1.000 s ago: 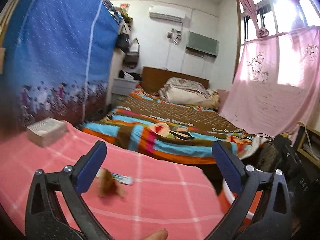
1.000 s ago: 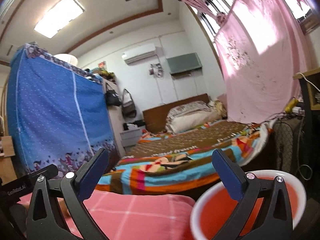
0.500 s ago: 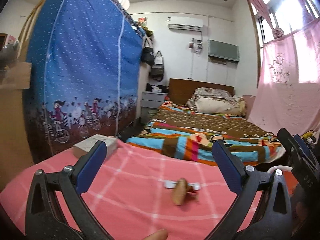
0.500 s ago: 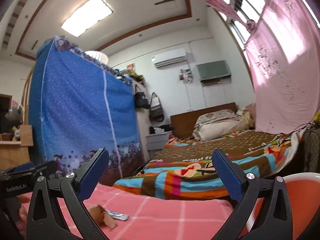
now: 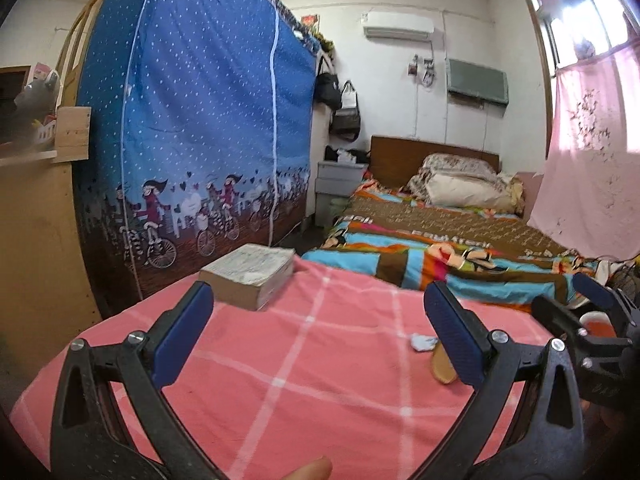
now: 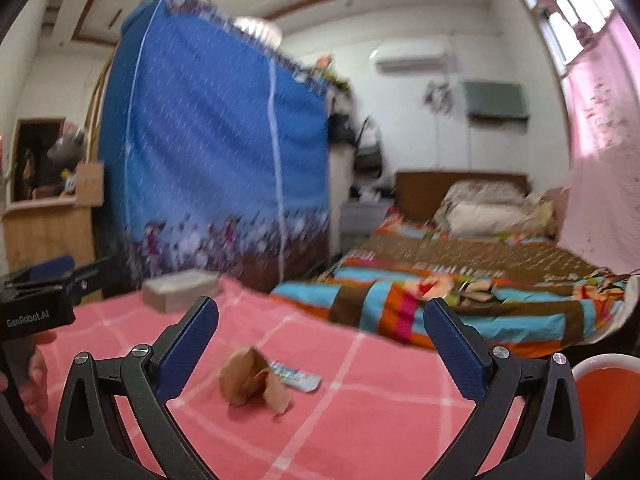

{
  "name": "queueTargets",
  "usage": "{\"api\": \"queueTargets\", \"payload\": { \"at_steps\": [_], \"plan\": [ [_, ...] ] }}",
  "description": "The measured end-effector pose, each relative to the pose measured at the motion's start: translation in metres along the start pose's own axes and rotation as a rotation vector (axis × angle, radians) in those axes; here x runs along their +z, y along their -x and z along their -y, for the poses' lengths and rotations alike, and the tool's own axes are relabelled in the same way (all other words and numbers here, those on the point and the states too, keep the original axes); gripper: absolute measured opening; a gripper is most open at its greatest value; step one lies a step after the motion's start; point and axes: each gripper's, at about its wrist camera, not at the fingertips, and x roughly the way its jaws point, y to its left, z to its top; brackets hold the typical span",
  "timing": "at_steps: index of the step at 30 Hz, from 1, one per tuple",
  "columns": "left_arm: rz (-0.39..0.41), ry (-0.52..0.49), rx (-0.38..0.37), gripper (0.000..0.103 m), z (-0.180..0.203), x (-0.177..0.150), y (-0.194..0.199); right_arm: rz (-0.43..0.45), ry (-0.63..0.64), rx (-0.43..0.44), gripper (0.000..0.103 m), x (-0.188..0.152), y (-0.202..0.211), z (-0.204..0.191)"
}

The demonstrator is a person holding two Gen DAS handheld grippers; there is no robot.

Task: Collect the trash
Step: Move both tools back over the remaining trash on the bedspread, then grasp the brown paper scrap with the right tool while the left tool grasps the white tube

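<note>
Both the left tongs and right tongs gape empty. The crumpled brown paper scrap lies just ahead of the right tongs, touching a flat foil wrapper on the pink checked worktop; pinching one could flick the other away.

"GenRobot.AI" reads in white on the black body of the left hand-held gripper; the bedspread lettering stays illegible.
</note>
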Motion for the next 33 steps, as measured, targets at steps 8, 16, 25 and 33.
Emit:
{"api": "queueTargets", "payload": {
  "at_steps": [8, 16, 25, 33],
  "plan": [
    [-0.145, 0.045, 0.008, 0.103, -0.013, -0.007, -0.022, -0.285, 0.044, 0.08, 0.102, -0.013, -0.053, -0.02],
    [-0.321, 0.06, -0.055, 0.092, -0.014, -0.017, -0.051, -0.462, 0.029, 0.148, 0.061, -0.031, -0.077, -0.024],
    [-0.448, -0.006, -0.189, 0.069, 0.011, -0.023, -0.068, -0.499, -0.004, 0.191, 0.021, -0.033, -0.074, -0.02],
    [-0.512, -0.062, -0.272, 0.069, 0.035, -0.024, -0.086, -0.472, -0.047, 0.145, 0.018, -0.029, -0.062, 0.009]
  ]
}}
